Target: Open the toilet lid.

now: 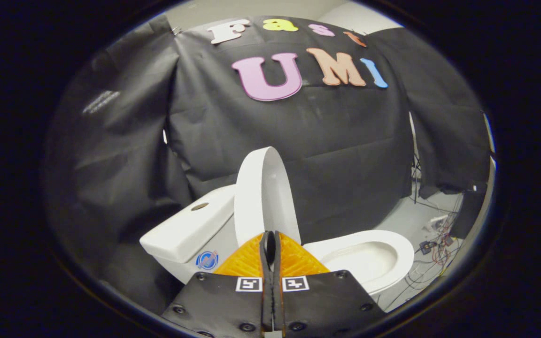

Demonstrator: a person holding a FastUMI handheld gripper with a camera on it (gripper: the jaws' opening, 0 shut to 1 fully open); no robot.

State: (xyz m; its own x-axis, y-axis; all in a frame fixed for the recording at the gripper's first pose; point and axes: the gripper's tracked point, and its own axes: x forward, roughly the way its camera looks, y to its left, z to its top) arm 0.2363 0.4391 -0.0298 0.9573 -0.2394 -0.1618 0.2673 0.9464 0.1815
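Observation:
A white toilet stands ahead of me against the black cloth wall. Its lid is raised upright and leans back toward the tank. The bowl and seat lie uncovered beyond my fingers, to their right. My gripper is shut, its two fingers pressed together with nothing between them. The fingertips sit just in front of the lid's lower edge; whether they touch it I cannot tell.
A round flush button sits on top of the tank. Cables and small devices lie on the pale floor beyond the bowl, next to a dark box. Black cloth hangs behind and on both sides of the toilet.

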